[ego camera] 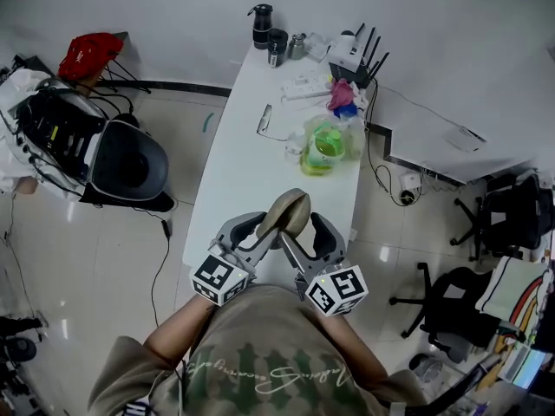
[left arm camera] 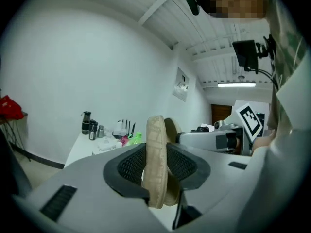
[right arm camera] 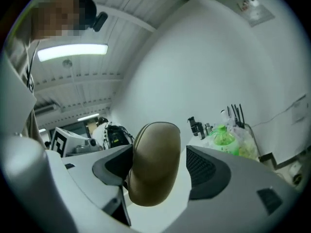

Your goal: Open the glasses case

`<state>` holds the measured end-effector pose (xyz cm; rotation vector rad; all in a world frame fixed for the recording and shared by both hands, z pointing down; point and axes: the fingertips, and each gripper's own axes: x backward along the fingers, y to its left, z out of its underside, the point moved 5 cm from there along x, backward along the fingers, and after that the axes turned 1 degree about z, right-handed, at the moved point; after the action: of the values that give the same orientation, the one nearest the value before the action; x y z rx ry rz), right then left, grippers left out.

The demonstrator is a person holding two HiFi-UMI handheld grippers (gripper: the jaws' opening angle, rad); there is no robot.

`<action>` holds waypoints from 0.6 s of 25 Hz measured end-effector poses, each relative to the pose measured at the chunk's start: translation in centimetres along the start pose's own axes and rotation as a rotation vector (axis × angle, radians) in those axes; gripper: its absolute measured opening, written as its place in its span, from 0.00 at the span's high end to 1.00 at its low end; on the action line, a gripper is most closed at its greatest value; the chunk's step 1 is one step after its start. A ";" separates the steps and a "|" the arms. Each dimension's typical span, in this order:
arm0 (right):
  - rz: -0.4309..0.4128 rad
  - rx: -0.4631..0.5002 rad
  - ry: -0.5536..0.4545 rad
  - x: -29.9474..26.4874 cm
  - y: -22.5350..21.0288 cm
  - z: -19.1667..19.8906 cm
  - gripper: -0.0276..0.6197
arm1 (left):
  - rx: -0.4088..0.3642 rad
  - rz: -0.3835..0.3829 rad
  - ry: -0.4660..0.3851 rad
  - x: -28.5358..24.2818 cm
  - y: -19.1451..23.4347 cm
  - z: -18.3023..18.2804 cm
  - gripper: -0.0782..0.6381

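A tan glasses case (ego camera: pixel 286 211) hangs in the air over the near end of the white table (ego camera: pixel 247 172), between my two grippers. My left gripper (ego camera: pixel 258 230) is shut on the case's thin lid edge (left arm camera: pixel 156 159), and both pads touch it in the left gripper view. From the other side my right gripper (ego camera: pixel 305 232) reaches around the rounded case body (right arm camera: pixel 153 161). There the body rests against the left pad, and a clear gap shows at the right pad (right arm camera: pixel 206 169). The case looks partly parted, its second shell (left arm camera: pixel 171 127) showing behind the lid.
Farther along the table lie a pair of glasses (ego camera: pixel 264 120), a green bottle in a plastic bag (ego camera: pixel 325 146), a power strip (ego camera: pixel 303 85), a router (ego camera: pixel 355 55) and dark flasks (ego camera: pixel 263 26). A black bin (ego camera: pixel 130 163) stands left of the table and an office chair (ego camera: pixel 451 302) to its right.
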<state>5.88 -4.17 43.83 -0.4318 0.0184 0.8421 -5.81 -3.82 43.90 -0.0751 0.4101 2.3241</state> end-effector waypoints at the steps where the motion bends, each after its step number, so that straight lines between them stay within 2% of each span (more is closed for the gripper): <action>1: 0.021 0.032 0.008 0.0 0.1 0.0 0.45 | -0.003 -0.028 -0.001 0.1 0.0 0.1 0.69; 4: 0.048 0.033 0.028 -0.4 0.2 0.5 0.45 | 0.012 -0.076 0.001 0.2 0.1 0.7 0.70; 8: 0.064 0.021 0.041 -0.1 -0.2 0.7 0.46 | -0.022 -0.071 0.024 0.0 -0.6 1.0 0.70; 10: 0.067 0.044 0.025 0.0 0.0 0.5 0.54 | -0.020 -0.066 0.018 0.1 -0.7 0.9 0.70; 12: 0.066 0.059 0.010 0.2 0.2 0.4 0.55 | -0.002 -0.055 0.009 0.2 -0.8 0.8 0.70; 15: 0.068 -0.030 0.012 0.2 -0.2 0.7 0.55 | -0.020 -0.062 0.011 0.3 -1.1 0.7 0.69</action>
<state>6.06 -3.85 44.53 -0.4662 0.0316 0.9075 -5.24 -2.70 44.22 -0.1092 0.3849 2.2682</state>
